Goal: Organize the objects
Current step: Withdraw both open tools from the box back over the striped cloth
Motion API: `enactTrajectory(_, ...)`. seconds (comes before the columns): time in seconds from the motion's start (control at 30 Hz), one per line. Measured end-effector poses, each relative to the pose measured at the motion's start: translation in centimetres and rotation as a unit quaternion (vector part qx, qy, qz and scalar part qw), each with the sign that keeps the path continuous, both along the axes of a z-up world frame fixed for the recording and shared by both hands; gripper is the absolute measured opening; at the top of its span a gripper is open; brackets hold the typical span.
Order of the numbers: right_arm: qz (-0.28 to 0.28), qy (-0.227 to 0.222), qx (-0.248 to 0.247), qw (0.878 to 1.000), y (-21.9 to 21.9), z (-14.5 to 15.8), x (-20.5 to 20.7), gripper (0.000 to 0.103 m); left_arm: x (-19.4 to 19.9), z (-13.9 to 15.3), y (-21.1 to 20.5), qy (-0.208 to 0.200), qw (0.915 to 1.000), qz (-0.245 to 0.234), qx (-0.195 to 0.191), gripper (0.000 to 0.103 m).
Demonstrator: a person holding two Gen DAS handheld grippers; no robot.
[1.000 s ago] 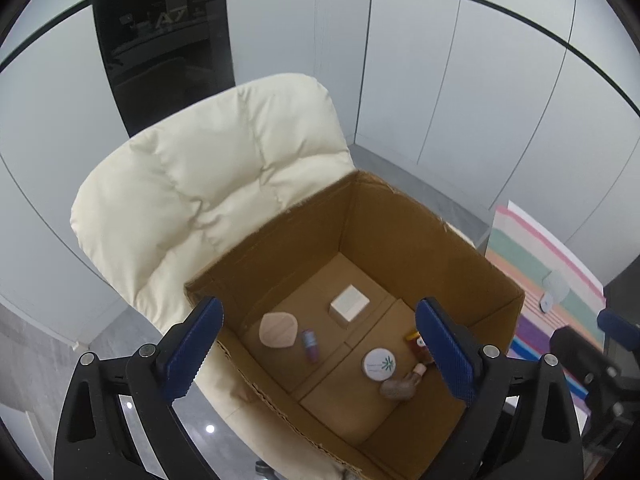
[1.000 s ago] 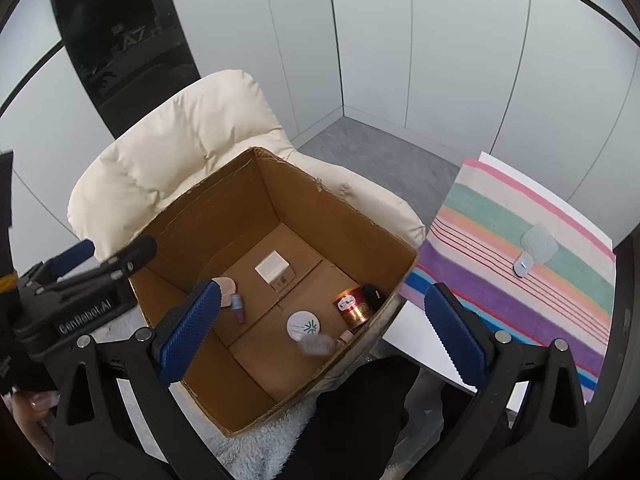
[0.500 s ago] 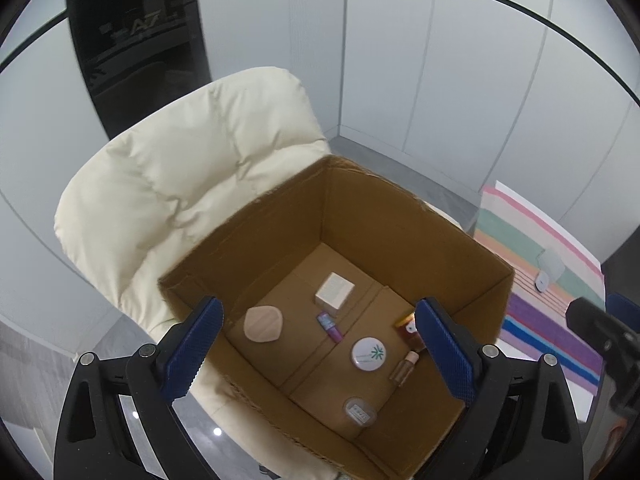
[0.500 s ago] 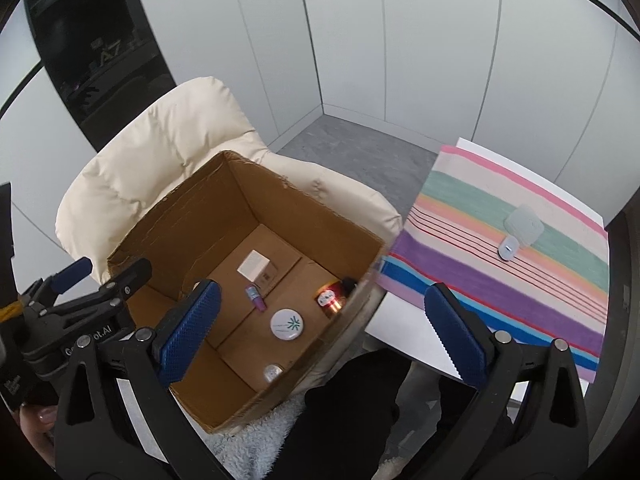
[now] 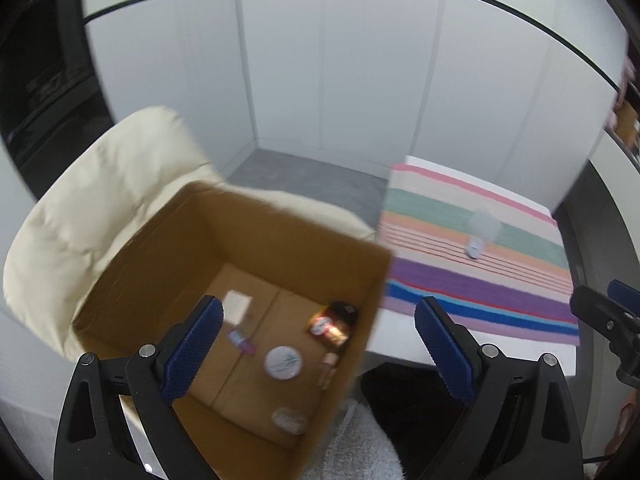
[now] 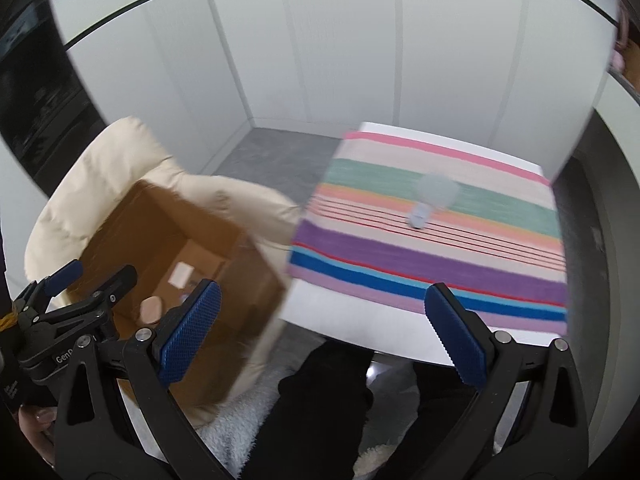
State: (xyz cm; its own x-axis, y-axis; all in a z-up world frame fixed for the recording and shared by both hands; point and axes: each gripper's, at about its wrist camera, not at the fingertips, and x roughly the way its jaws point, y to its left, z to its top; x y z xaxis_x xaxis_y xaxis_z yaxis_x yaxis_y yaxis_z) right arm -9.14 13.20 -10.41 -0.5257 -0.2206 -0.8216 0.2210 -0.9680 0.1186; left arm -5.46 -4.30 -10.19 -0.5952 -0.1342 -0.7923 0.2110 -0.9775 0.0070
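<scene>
Both claws stand wide open and grip nothing. The left claw (image 5: pixel 316 344) hangs above the open cardboard box (image 5: pixel 360 344), its blue pads clear of the walls. The right claw (image 6: pixel 320 328) hangs over the near edge of the white surface (image 6: pixel 360 320), also touching nothing.

The left wrist view looks straight down into the box, which sits on a cream padded chair (image 5: pixel 92 200). On the floor of the box, from near to far: a blurred clear item (image 5: pixel 289 420) at 6 o'clock, a round white tin (image 5: pixel 283 362), a small slim bottle (image 5: pixel 329 364) at 4 o'clock, a purple tube (image 5: pixel 241 341), a red-and-gold jar (image 5: pixel 325 326) at 2 o'clock and a white square box (image 5: pixel 237 305).

The right wrist view hides most of these, but shows a beige pad (image 6: pixel 151 307) in the box, and the left claw's body at 9 o'clock. Farther off at 1 o'clock lies a striped cloth (image 6: pixel 440 264) carrying a small pale object (image 6: pixel 430 200), perhaps two pieces, too blurred to name.
</scene>
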Motion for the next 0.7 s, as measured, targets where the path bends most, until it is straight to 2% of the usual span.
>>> enactTrajectory(0.27,-0.092,-0.005,0.002,0.996,9.9,-0.3,1.0,0.103,-2.5,0.2,7.9,0.008,0.997,-0.077,-0.008,0.097)
enactTrajectory(0.43,-0.137,-0.01,-0.001,0.99,15.2,-0.6,2.2,0.103,-3.6,-0.4,12.0,-0.005,0.9931,-0.117,0.0,0.097)
enactTrajectory(0.7,-0.18,-0.018,-0.014,0.983,20.5,-0.9,3.0,0.103,-6.3,-1.6,16.5,-0.026,0.9875,-0.156,-0.001,0.098)
